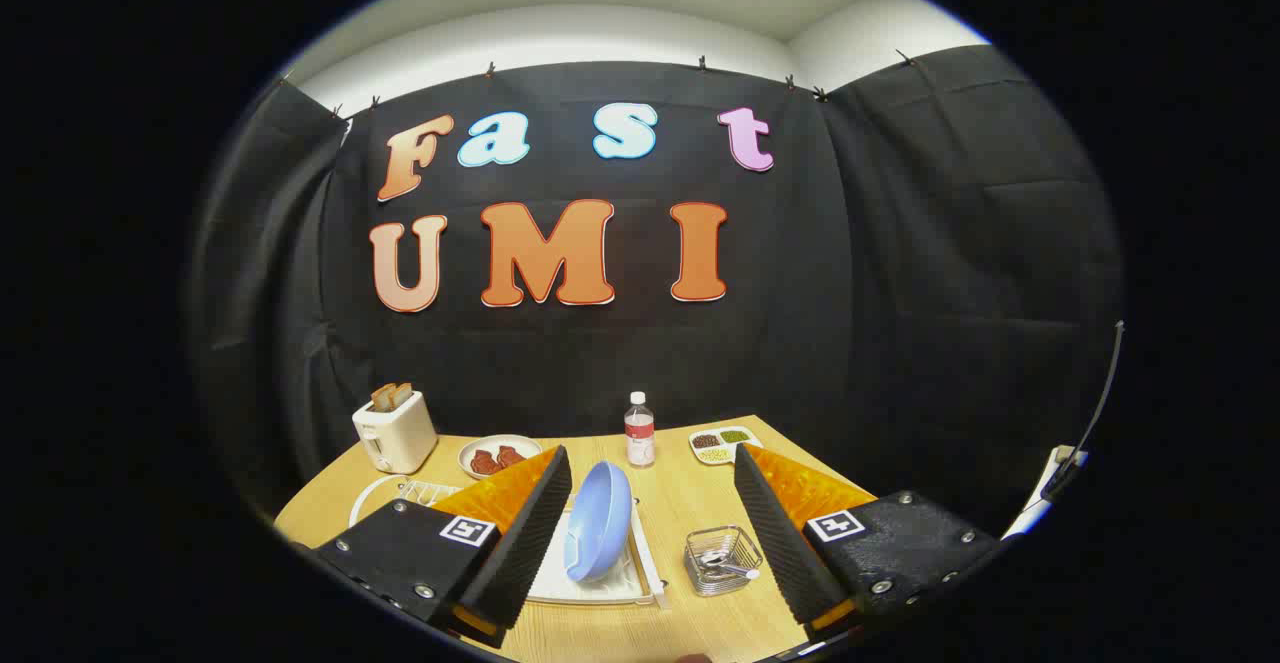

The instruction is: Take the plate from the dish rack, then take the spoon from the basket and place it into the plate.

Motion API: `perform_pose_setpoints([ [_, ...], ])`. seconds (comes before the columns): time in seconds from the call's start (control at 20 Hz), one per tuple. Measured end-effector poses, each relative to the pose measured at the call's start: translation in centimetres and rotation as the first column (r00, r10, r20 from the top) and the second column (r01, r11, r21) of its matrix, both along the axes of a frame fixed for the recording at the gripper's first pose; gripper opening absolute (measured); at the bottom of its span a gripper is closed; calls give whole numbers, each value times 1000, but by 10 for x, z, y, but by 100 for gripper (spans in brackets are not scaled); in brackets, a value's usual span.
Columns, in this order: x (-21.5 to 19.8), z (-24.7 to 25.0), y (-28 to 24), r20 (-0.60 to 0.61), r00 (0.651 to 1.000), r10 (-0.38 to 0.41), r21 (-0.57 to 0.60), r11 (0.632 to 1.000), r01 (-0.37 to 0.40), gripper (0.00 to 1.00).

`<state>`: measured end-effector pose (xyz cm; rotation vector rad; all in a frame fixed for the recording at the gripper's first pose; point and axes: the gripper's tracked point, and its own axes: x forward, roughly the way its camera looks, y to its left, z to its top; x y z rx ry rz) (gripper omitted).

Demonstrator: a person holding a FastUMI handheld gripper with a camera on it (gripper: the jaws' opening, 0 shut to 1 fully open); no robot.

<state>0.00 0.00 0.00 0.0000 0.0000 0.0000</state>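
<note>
Dish rack [640,568] holds upright blue plate [598,521] | wire basket [722,560] holds spoon [728,566] | gripper [650,473] fingers spread, empty

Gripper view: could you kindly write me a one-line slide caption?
Open tongs hover before the blue plate upright in the dish rack, spoon in basket.

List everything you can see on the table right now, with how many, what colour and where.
Plate: one, light blue, on edge in the dish rack, between the fingers.
Dish rack: one, white, near edge of table.
Basket: one, wire, right of rack.
Spoon: one, silvery, in the basket.
Bottle: one, clear, beyond the plate.
Toaster: one, cream, far left.
Dish of red food: one, white, beside toaster.
Divided tray: one, white, right of bottle.
Table: one, wooden.
Gripper: one, black and orange, open.
</note>
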Motion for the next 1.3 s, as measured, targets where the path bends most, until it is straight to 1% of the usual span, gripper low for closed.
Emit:
perform_pose_setpoints([
  [0.45,10,-9,0,-29,1000,0,-4,1000,0,98],
  [0.95,27,-11,19,-43,998,52,-17,998,-52,98],
  [1.2,41,-5,44,-34,994,106,-9,994,-106,98],
  [1.3,48,-7,48,-39,993,114,-16,993,-114,98],
])
